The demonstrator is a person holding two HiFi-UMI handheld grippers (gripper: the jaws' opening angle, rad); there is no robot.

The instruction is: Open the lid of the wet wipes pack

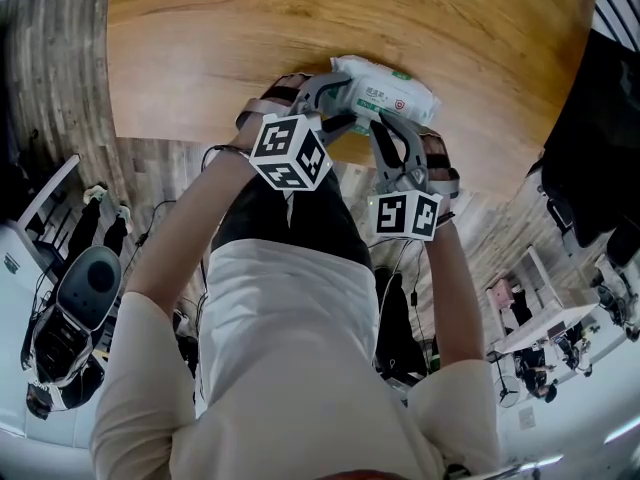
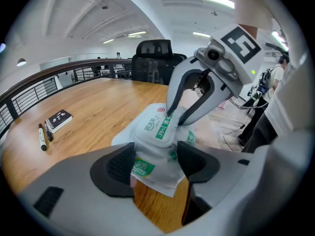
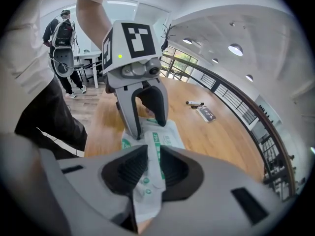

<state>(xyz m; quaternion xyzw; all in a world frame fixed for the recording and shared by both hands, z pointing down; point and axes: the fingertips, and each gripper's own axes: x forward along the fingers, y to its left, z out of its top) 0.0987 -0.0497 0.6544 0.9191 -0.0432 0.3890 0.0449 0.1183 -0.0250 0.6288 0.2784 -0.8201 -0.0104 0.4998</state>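
Wet wipes pack [image 1: 385, 88] is lying at the near edge of the wooden table [image 1: 250, 28], at about 12 o'clock from the person's chest in the head view, and both tools are on it.

The left gripper [image 2: 157, 163] is clamping the pack's near end, with white film bulging between its pads. The right gripper [image 3: 147, 168] is pinching something thin, its jaws nearly together on a strip of the pack. Whether that strip is the lip of the lid [image 2: 156, 129] or only wrapper seam is hard to call. The lid is looking flat, not lifted yet.

The worry is that the right jaws are biting film rather than lid. A pull would then be stretching or tearing the wrapper, or dragging the pack out of the left hold and off the edge.

Farther out, at 9 o'clock in the left gripper view, a notebook [image 2: 59, 120] and pens [image 2: 43, 136] are lying well clear. An office chair [image 2: 153, 58] is standing beyond at 12.
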